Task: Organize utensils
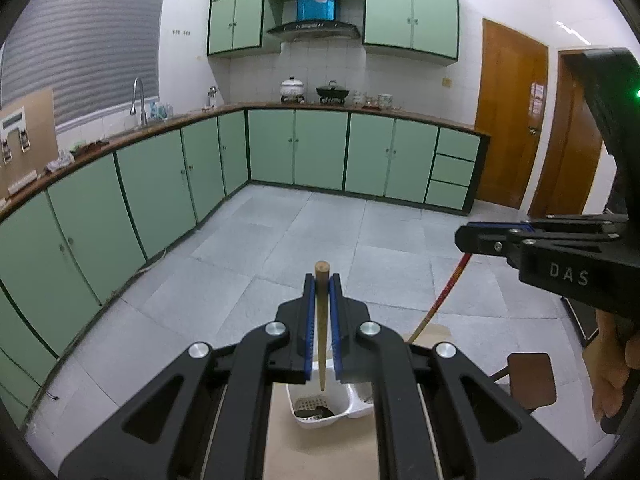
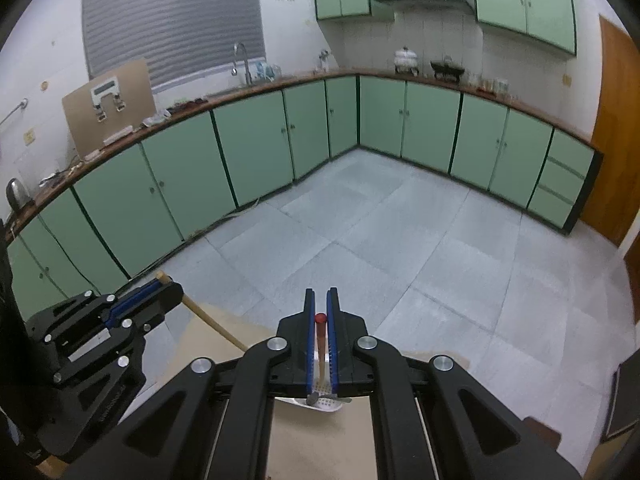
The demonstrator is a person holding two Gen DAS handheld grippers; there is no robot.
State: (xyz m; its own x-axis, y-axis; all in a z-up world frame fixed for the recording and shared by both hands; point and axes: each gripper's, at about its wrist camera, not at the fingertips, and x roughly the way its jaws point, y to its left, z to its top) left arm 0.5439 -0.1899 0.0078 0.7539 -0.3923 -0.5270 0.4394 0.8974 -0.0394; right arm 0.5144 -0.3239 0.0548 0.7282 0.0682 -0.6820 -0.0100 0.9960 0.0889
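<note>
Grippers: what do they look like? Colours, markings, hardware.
Both the left gripper and the right gripper are matte black, with angular linkage arms with cut-outs, silver round pivot bolts, and ribbed blue pads on the fingers. The right one's side reads "DAS" in white and shows a green light.

Open tiled floor (image 1: 304,240) lies ahead at 12 o'clock, unobstructed to the cabinets (image 1: 320,152). On the surface (image 1: 320,448) at 6 o'clock, a white basket (image 1: 320,420) stands beneath the left claw (image 1: 322,280). At 3 o'clock the right claw (image 1: 464,238) and its red-handled utensil (image 1: 440,300) hang near, apart from the left.
</note>
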